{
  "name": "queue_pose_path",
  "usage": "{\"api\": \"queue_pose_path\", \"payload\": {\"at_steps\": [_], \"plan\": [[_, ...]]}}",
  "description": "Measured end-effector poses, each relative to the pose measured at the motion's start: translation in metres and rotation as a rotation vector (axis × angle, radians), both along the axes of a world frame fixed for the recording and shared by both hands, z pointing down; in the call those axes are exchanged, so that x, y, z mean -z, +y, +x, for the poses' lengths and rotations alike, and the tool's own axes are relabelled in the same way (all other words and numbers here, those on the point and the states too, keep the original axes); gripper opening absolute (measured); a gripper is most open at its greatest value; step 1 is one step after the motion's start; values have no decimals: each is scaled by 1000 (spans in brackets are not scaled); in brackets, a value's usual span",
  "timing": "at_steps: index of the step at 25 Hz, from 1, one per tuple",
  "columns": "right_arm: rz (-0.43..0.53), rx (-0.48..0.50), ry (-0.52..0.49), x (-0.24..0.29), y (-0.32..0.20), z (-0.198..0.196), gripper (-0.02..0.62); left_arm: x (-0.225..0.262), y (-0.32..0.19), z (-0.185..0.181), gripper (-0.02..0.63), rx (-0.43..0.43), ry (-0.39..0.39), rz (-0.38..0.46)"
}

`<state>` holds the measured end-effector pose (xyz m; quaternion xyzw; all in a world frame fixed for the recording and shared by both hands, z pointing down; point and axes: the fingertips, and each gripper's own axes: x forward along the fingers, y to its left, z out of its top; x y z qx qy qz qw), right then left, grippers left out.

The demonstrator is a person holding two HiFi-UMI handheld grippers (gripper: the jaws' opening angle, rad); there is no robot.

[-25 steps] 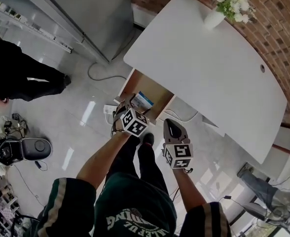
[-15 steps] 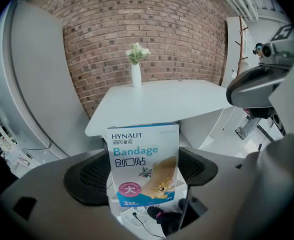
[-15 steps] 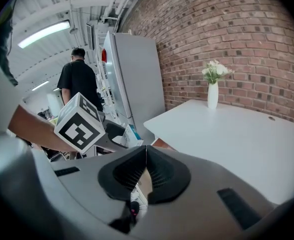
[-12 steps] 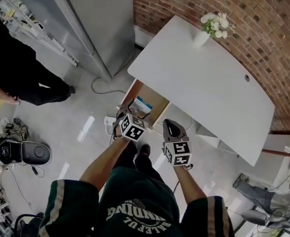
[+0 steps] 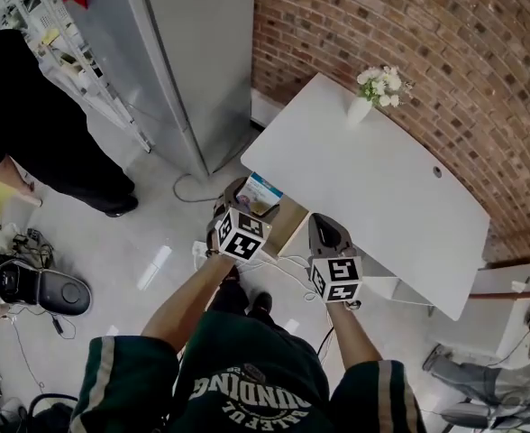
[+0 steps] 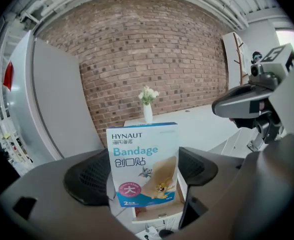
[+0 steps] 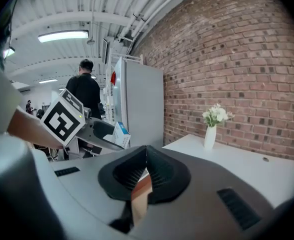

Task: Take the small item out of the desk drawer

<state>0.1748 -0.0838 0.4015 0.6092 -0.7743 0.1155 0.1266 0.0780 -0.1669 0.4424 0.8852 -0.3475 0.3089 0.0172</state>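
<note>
A blue and white bandage box (image 6: 143, 165) stands upright between the jaws of my left gripper (image 6: 142, 176), which is shut on it. In the head view the same box (image 5: 260, 192) sits at the tip of the left gripper (image 5: 247, 207), lifted above the open wooden desk drawer (image 5: 289, 220). My right gripper (image 5: 324, 231) hovers to the right of the drawer, near the front edge of the white desk (image 5: 373, 188). Its jaws (image 7: 146, 170) are pressed together with nothing between them. From the right gripper view the box (image 7: 120, 133) shows at left.
A white vase of flowers (image 5: 370, 94) stands at the desk's far edge by the brick wall (image 5: 445, 52). A grey cabinet (image 5: 188, 52) rises left of the desk. A person in black (image 5: 31, 124) stands at far left. Cables and a power strip (image 5: 198, 249) lie on the floor.
The left gripper has lifted the bandage box up out of the drawer. The head view has swung back, showing more wall and cabinet. The right gripper stays beside the drawer.
</note>
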Motion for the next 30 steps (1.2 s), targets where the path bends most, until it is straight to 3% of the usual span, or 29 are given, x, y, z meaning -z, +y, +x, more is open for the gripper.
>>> {"api": "queue_pose_path", "payload": {"at_steps": [9, 30], "plan": [[134, -43, 8, 59, -12, 3, 25, 82, -10, -5, 428, -16, 65, 126], [139, -20, 29, 61, -3, -8, 25, 87, 7, -14, 428, -41, 78, 124]]}}
